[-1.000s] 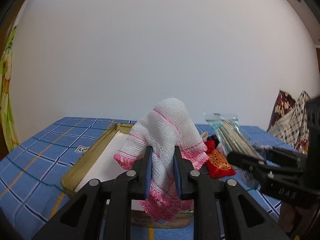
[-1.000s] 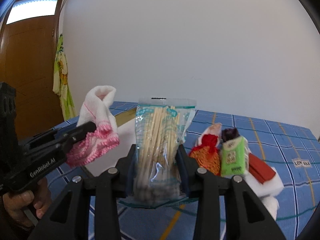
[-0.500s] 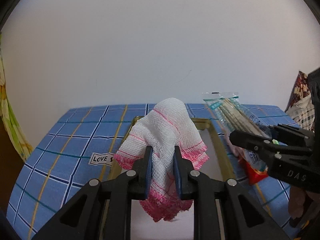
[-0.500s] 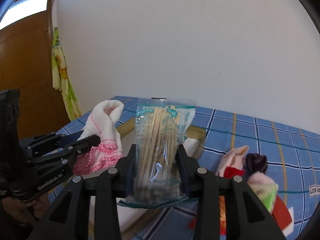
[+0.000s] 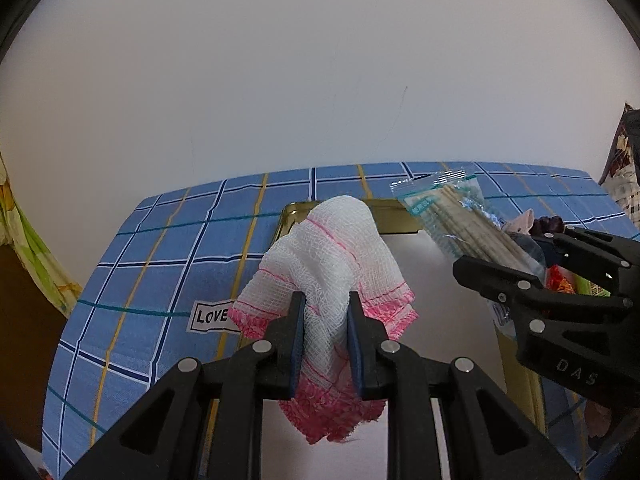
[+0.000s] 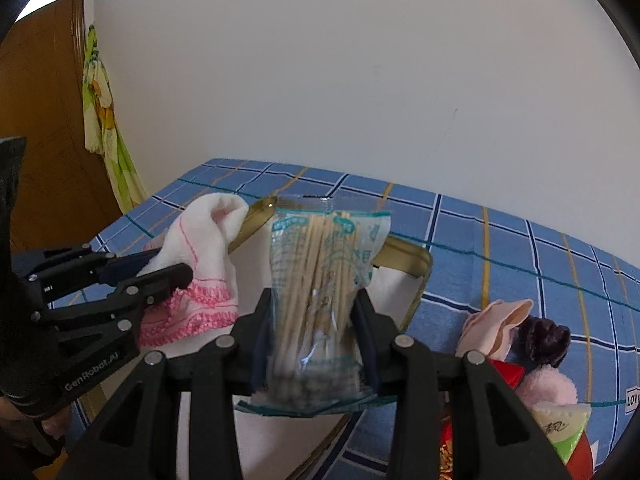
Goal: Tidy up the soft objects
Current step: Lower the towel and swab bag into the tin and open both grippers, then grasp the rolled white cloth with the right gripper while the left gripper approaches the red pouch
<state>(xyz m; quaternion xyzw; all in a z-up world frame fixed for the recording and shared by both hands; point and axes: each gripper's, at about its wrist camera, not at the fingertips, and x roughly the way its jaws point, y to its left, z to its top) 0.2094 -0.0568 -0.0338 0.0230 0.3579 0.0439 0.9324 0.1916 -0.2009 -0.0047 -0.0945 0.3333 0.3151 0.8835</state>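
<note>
My left gripper [image 5: 325,304] is shut on a white gauze cloth with pink edging [image 5: 336,248] and holds it over a gold-rimmed tray [image 5: 404,220] with a white floor. The cloth also shows in the right wrist view [image 6: 200,264]. My right gripper [image 6: 314,300] is shut on a clear bag of cotton swabs [image 6: 324,264], held upright above the tray's rim [image 6: 404,260]. The bag [image 5: 452,212] and the right gripper [image 5: 472,256] show at the right of the left wrist view.
The tray sits on a blue checked tablecloth [image 5: 168,256]. A pile of soft items lies right of the tray: a pink cloth [image 6: 496,324], a dark purple piece [image 6: 546,340], a green tissue pack [image 6: 560,428]. A white wall stands behind; a wooden door [image 6: 40,152] at left.
Both grippers have moved over the tray with their loads still held. The views now look down more onto the tray's white floor, and the item pile has shifted to the right.
</note>
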